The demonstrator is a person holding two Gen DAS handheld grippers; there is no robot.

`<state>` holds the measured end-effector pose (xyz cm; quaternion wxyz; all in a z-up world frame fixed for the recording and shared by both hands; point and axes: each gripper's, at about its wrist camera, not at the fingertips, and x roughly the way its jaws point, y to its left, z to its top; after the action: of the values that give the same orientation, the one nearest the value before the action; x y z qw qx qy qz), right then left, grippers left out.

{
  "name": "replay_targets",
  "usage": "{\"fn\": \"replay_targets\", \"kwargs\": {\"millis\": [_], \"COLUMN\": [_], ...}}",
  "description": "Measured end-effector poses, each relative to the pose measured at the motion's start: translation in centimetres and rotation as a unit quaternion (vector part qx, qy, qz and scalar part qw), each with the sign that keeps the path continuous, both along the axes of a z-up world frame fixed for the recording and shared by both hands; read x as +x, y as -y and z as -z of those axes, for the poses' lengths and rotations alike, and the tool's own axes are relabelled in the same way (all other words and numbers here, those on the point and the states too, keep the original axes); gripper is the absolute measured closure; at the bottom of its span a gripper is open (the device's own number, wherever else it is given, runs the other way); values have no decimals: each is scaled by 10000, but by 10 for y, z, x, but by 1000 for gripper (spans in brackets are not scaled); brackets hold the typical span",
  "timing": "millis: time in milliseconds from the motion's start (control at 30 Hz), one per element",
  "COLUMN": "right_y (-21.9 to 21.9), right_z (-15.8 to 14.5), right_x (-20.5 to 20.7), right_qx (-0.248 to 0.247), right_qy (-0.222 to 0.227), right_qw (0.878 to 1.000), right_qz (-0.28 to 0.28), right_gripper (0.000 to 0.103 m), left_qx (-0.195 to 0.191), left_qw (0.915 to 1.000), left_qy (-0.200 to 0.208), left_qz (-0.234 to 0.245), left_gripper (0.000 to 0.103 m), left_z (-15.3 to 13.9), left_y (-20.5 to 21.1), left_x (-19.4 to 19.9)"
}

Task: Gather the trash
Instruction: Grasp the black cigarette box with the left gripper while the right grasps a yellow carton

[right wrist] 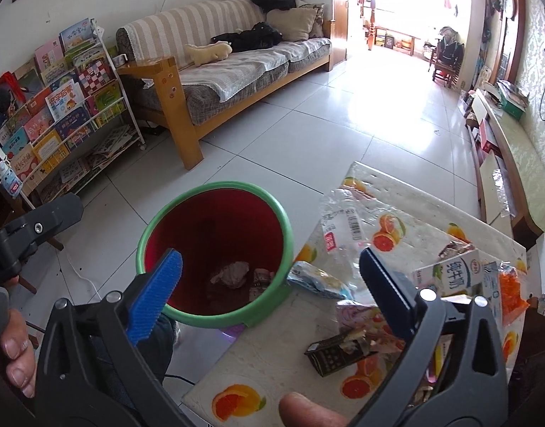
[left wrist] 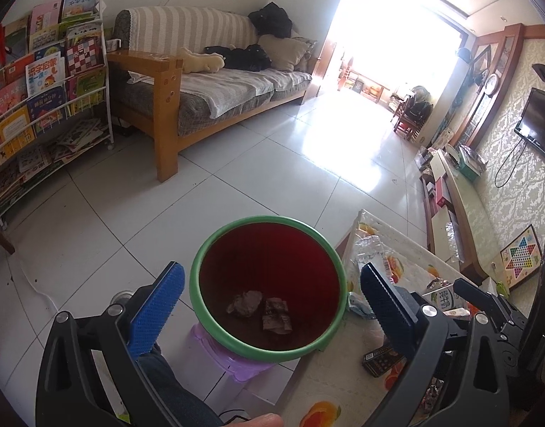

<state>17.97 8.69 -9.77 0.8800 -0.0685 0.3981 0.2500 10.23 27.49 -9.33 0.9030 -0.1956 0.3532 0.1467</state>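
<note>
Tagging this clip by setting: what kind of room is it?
Most likely a home living room: a striped sofa against the wall, a rack of children's books, and a wall-mounted TV opposite.

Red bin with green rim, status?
Both claws open, empty. Red bin with green rim holds two scraps. Milk carton, wrappers remain on table.
</note>
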Motion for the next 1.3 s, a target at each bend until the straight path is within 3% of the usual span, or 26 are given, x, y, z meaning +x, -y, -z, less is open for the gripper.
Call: {"fn": "replay_targets", "kwargs": {"millis": [367, 700, 900, 1067, 1300], "right_y": [147, 269, 298, 297, 290], "right_z": [-7, 13, 26, 38, 62], "right_x": [-21, -38, -38, -32, -16], "right_qx": [-30, -110, -83, -64, -316], "right_qy": [110, -81, -196, -313, -463], "right_qw": [9927, 9772, 9729, 9736, 9752], "right_qz": [1198, 2118, 2301, 2262, 2143], "right_gripper": [5, 5, 5, 5, 5], "left_qx": [156, 496, 819, 905, 909], "left_qw": [9955, 9799, 9677, 9555, 9485], "left_qy": [-82, -424, -820, -1359, -1662], "left_qz": [931, 1887, 2241, 2458, 2538], "left_gripper": [8, 8, 8, 8, 8], "left_z": [-5, 17, 39, 71, 100], "left_y": [98, 195, 226, 233, 233], "left_x": [3, 27, 39, 49, 63]}}
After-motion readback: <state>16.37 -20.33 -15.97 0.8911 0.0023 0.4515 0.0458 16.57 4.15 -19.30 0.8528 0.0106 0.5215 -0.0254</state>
